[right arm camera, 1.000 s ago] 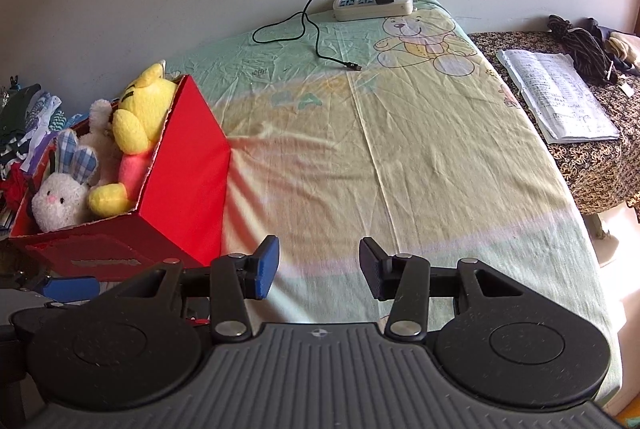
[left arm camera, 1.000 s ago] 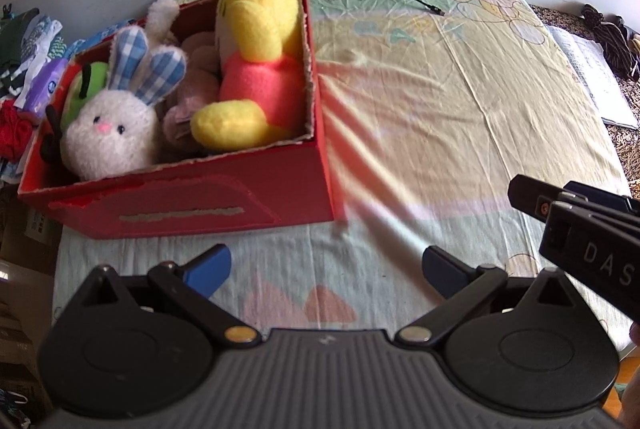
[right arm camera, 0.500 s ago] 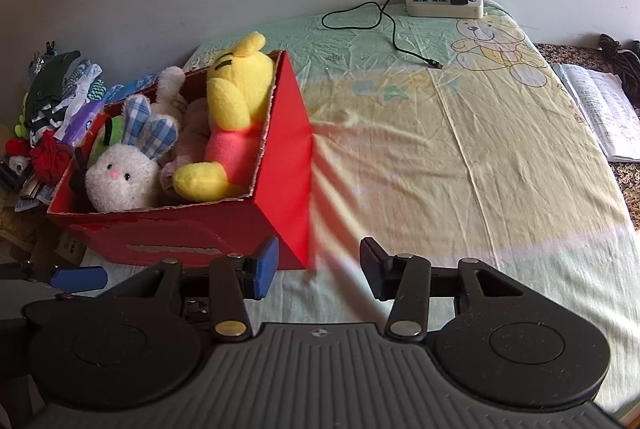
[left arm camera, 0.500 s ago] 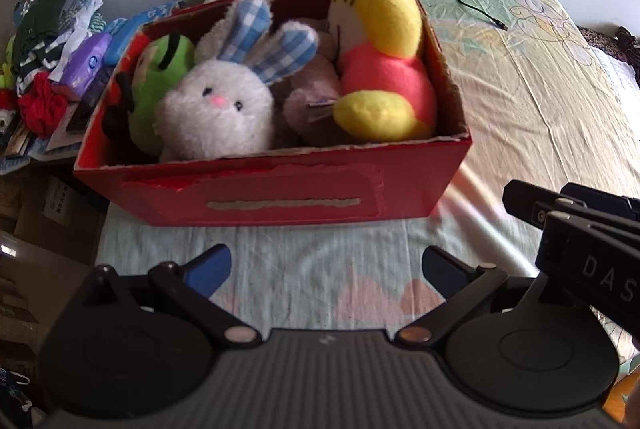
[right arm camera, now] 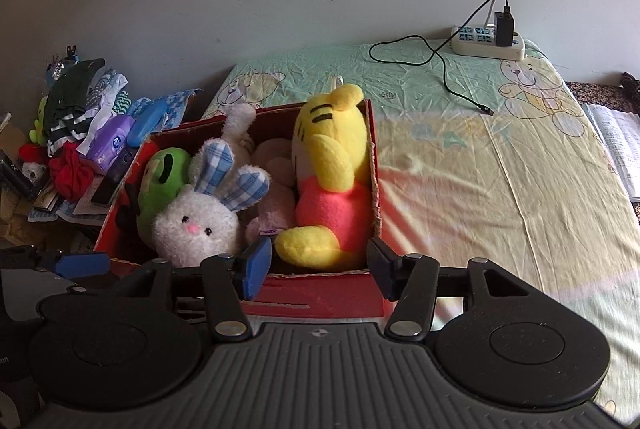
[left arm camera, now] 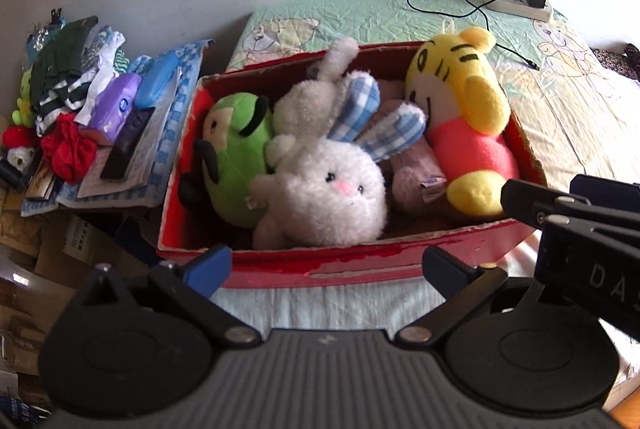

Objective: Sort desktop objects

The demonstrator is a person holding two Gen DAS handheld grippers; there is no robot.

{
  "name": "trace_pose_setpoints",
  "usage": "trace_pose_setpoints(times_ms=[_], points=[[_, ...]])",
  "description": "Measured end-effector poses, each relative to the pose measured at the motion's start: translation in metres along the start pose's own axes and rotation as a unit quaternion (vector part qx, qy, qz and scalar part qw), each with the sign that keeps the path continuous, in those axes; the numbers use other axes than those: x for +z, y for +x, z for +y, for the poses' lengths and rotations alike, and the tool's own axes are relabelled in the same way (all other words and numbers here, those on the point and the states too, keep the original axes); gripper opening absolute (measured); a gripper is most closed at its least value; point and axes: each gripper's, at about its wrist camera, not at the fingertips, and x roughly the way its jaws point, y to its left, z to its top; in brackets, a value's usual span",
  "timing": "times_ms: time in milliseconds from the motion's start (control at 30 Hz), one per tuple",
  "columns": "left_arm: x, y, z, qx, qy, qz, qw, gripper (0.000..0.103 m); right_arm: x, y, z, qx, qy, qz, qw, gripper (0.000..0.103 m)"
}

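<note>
A red cardboard box (left arm camera: 360,265) (right arm camera: 320,299) sits on the bed's left part, packed with soft toys: a white rabbit (left arm camera: 328,189) (right arm camera: 196,225) with checked ears, a green plush (left arm camera: 236,149) (right arm camera: 160,177), a yellow tiger (left arm camera: 464,109) (right arm camera: 328,165) in pink, and a mauve toy (left arm camera: 412,173) between them. My left gripper (left arm camera: 324,265) stands open and empty just before the box's near wall. My right gripper (right arm camera: 316,267) is open too, hovering at the box's near right corner over the tiger's foot; it also shows at the right edge of the left wrist view.
Left of the bed lies a heap of clothes, a purple pack (left arm camera: 116,105) (right arm camera: 112,145), a blue case (left arm camera: 160,81) and papers. A power strip (right arm camera: 486,43) with a black cable (right arm camera: 444,69) lies at the bed's far end. A book (right arm camera: 612,149) rests at the right.
Both views have swung left and closer to the red box, which now fills the middle. The right gripper's fingers have spread wider apart.
</note>
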Motion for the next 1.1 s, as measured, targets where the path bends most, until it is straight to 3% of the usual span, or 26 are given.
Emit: trace_pose_setpoints(times_ms=[500, 833, 1100], points=[[0.033, 0.024, 0.043, -0.033, 0.029, 0.012, 0.9989, 0.102, 0.024, 0.021, 0.034, -0.028, 0.037, 0.007, 0.999, 0.057], [0.028, 0.036, 0.053, -0.061, 0.045, 0.023, 0.9968, 0.102, 0.022, 0.031, 0.044, -0.057, 0.053, 0.027, 0.997, 0.058], [0.033, 0.034, 0.059, -0.058, 0.034, 0.01, 0.9977, 0.102, 0.025, 0.036, 0.05, -0.062, 0.038, 0.035, 0.997, 0.06]])
